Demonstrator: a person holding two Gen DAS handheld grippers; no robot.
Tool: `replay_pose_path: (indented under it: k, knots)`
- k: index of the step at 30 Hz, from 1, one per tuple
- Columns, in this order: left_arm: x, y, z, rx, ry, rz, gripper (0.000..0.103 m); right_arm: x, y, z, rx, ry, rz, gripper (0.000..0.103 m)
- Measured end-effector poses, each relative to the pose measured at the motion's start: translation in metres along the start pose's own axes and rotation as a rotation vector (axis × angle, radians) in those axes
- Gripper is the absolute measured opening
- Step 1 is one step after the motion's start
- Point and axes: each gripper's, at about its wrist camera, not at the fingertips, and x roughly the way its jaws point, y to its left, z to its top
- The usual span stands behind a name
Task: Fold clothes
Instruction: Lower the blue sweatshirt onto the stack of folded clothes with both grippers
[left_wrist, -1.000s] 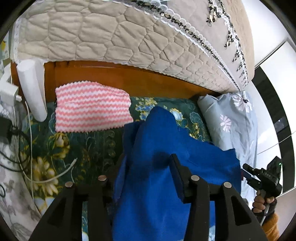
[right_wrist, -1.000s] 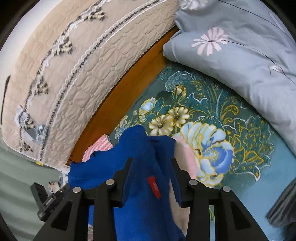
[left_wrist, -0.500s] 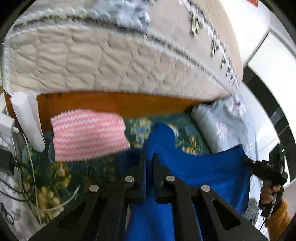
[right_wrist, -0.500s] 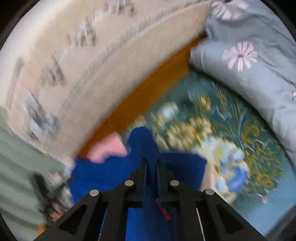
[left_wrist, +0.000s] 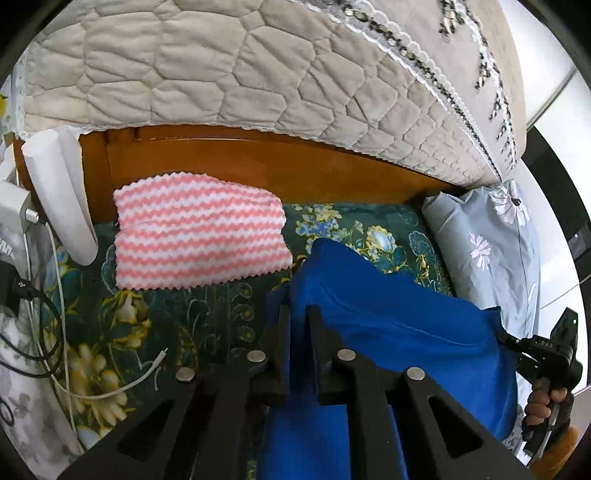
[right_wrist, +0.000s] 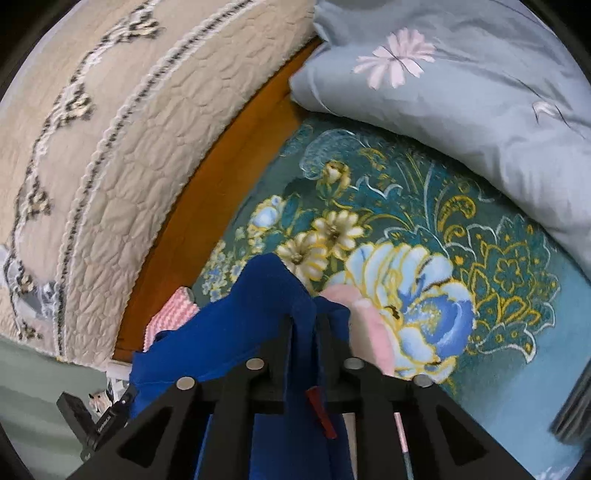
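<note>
**A:** Both grippers are up over the bed. The left gripper (left_wrist: 298, 314) has its black jaws pinched nearly together, a fold of the royal-blue fabric garment (left_wrist: 388, 332) squeezed between them.

**B:** Same on the other side. The right gripper (right_wrist: 304, 321) is clamped down to a sliver of a gap, and the blue garment (right_wrist: 258, 306) rises in a peak right out of its fingers. A small red tag (right_wrist: 319, 410) hangs on the cloth just below the jaws.

**A:** So the garment is slung between the two, held up above the dark green floral bedsheet (left_wrist: 166, 314). From the left camera it stretches off to the right, where the right gripper (left_wrist: 515, 347) bites its far edge, a hand (left_wrist: 543, 402) wrapped on the handle.

**B:** And the right camera catches the left gripper's body down in the bottom left corner, past the blue edge (its jaws are hidden from here).

**A:** Behind the garment, a pink-and-white zigzag knitted cloth (left_wrist: 199, 232) lies folded flat on the sheet, up against the orange wooden headboard (left_wrist: 295, 166).

**B:** I get a corner of that zigzag cloth (right_wrist: 173, 310) peeking out beside the blue. Above the wood, a beige quilted cover with sequin trim (right_wrist: 129, 129).

**A:** To the right, a pale blue-grey pillow with pink daisy print (left_wrist: 487, 243) sits near the garment's upper edge. Far left, a white cable (left_wrist: 59, 295) trails over the sheet, beside a white cylindrical object (left_wrist: 59, 199) leaning on the headboard.
</note>
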Motion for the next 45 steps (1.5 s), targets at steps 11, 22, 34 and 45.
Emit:
replay_pose_path:
  k: [11, 22, 34, 45]
  knots:
    - [-0.055, 0.01, 0.001, -0.087, -0.074, -0.039, 0.052, -0.059, 0.016, -0.016, -0.103, -0.158, -0.096, 0.039]
    - [-0.04, -0.103, -0.091, 0.343, 0.06, -0.175, 0.052, -0.031, 0.089, -0.142, -0.531, 0.06, 0.006, 0.039]
    - [-0.002, -0.084, -0.106, 0.349, 0.107, -0.139, 0.052, -0.015, 0.058, -0.124, -0.474, 0.011, -0.11, 0.034]
    - [0.006, -0.097, -0.112, 0.306, 0.129, -0.08, 0.052, -0.032, 0.062, -0.131, -0.489, -0.005, -0.14, 0.035]
